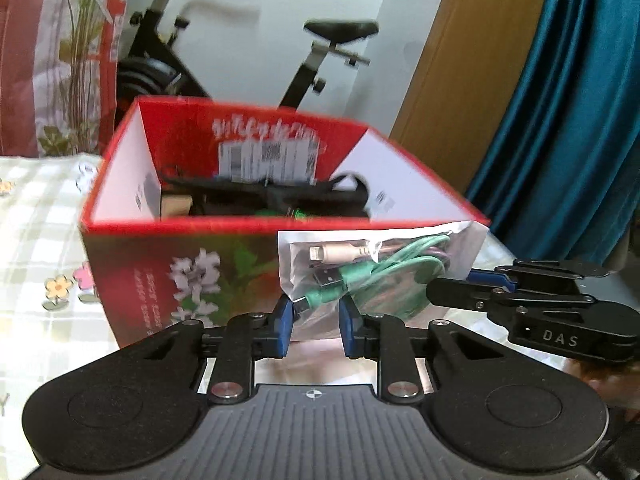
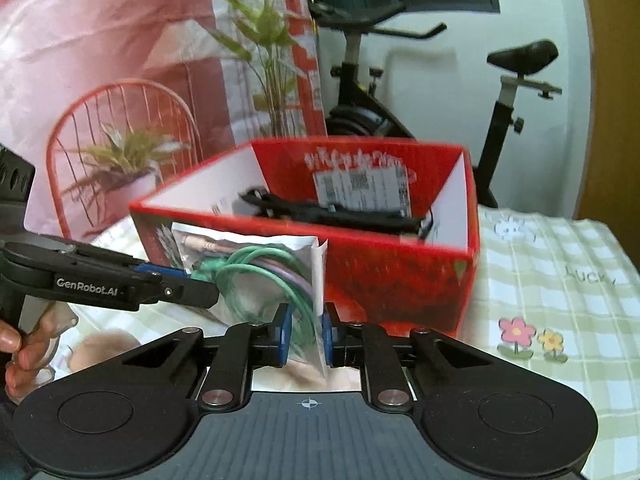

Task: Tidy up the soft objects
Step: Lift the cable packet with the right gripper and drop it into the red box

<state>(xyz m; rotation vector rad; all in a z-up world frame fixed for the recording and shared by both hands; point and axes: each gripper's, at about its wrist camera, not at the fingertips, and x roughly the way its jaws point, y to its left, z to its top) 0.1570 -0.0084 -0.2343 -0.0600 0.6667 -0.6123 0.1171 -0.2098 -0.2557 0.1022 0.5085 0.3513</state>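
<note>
Just before the red box (image 1: 192, 272) on the checked tablecloth (image 1: 40, 208) | clear bag of cables (image 1: 372, 272) held aloft | left gripper (image 1: 314, 322) pinches its lower edge | right gripper (image 2: 306, 334) clamps its other edge | box holds black straps (image 1: 280, 194)

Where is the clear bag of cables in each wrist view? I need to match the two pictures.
Left wrist view: the clear bag of cables sits centre-right, in front of the red box, above this tool's blue pads.
Right wrist view: the bag sits centre-left, reaching down between this tool's pads.
Shared landmark: the red box right behind the bag in both views.
</note>
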